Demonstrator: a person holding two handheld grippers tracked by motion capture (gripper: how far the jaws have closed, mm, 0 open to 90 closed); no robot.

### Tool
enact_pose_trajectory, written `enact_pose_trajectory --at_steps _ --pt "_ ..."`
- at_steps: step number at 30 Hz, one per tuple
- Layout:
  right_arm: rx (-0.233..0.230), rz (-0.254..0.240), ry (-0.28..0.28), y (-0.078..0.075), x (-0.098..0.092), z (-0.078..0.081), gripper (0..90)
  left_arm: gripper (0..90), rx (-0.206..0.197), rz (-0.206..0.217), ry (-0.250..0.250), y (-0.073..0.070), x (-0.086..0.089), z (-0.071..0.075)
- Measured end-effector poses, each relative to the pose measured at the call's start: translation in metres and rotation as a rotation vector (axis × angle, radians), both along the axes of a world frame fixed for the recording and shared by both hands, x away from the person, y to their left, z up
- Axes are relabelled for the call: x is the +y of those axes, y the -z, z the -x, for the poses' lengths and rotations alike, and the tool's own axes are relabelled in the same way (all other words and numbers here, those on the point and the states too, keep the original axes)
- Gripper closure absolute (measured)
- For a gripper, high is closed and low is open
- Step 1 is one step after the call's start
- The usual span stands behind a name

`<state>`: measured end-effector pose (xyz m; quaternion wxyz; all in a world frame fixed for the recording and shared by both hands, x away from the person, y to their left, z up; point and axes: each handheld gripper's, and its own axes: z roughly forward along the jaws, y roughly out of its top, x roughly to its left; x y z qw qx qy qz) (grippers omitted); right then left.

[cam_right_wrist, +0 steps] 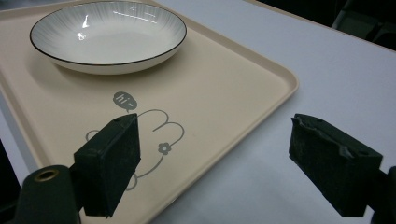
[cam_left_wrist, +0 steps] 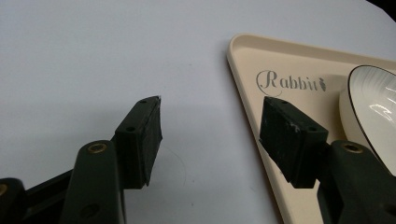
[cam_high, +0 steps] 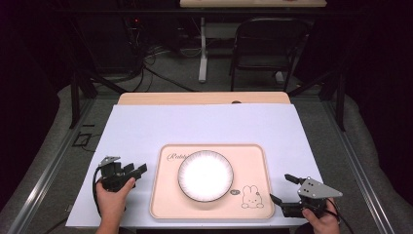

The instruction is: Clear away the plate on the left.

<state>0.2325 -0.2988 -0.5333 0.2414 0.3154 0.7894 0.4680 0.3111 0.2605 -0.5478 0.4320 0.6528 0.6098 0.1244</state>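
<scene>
A cream tray (cam_high: pixel 253 161) printed with "Rabbit" and a rabbit drawing lies on the white sheet near the table's front. In its middle stands a white shallow plate (cam_high: pixel 205 175) with a dark rim, empty. My left gripper (cam_high: pixel 136 174) rests just left of the tray, open, jaws pointing at it. In the left gripper view, the left gripper (cam_left_wrist: pixel 212 121) straddles the edge of the tray (cam_left_wrist: pixel 289 65), with the plate (cam_left_wrist: pixel 373 102) at the right. My right gripper (cam_high: pixel 281 188) is open at the tray's front right corner. In the right gripper view, the right gripper (cam_right_wrist: pixel 215 140) spans the edge of the tray (cam_right_wrist: pixel 224 84); the plate (cam_right_wrist: pixel 107 32) lies beyond.
The white sheet (cam_high: pixel 204 126) covers most of the wooden table (cam_high: pixel 204 98). A dark folding chair (cam_high: pixel 268 44) and a white table leg (cam_high: pixel 202 53) stand on the floor behind, with cables (cam_high: pixel 156 53) nearby. Bare sheet stretches behind and beside the tray.
</scene>
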Motion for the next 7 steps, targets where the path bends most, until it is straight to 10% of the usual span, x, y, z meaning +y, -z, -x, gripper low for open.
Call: enact_pose_trajectory --at_steps 7 --pt "0.006 -0.011 0.004 0.0004 -0.0014 -0.0013 15.9 39.1 0.004 0.000 0.006 0.0001 -0.0012 -0.0010"
